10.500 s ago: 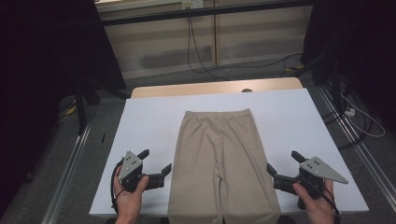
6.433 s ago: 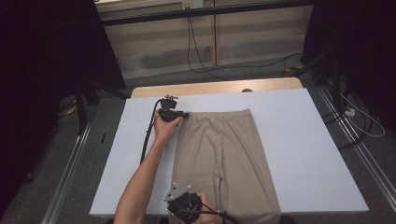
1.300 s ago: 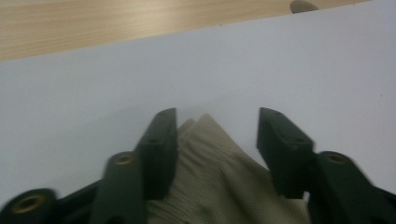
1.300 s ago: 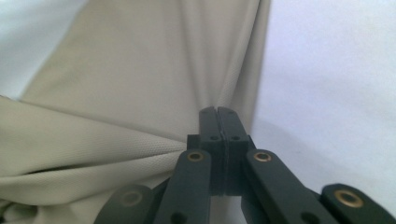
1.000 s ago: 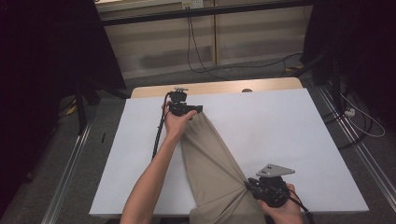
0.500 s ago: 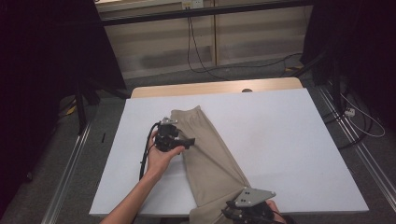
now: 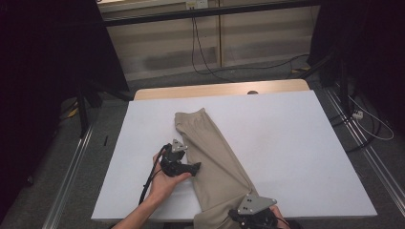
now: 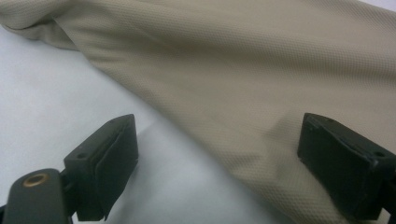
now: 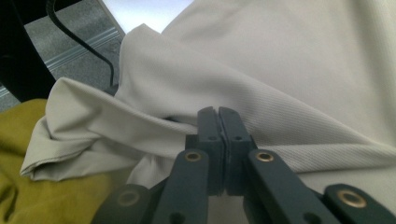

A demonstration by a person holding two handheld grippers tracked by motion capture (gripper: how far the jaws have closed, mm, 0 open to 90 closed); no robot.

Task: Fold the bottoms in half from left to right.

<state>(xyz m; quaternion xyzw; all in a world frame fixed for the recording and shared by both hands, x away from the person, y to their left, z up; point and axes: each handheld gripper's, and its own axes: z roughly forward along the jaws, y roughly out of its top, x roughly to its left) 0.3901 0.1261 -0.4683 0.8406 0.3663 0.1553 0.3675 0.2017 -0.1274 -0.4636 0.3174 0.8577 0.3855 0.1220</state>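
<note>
Beige trousers (image 7: 215,148), folded lengthwise, lie slantwise on the white table (image 7: 291,143), waist end far and legs running to the front edge. My left gripper (image 7: 190,164) rests beside their left edge, held in a hand. Its jaws have just been opening and stand wide in the left gripper view (image 8: 217,126), one over bare table, the other over the trousers (image 8: 233,60), gripping nothing. My right gripper (image 7: 241,215) is at the table's front edge. Its jaws have just been closing and are shut (image 9: 218,114) on a fold of the trousers (image 9: 280,70).
A wooden strip (image 7: 219,89) runs along the table's far edge. Metal rails (image 7: 71,191) flank the table on the floor, and cables (image 7: 363,119) lie at the right. A yellow-green cloth (image 9: 28,186) sits below the trouser hem in the right gripper view.
My left gripper has let go of the waist end and come back along the trousers' left edge toward the person. My right gripper shifted left along the front edge with the legs.
</note>
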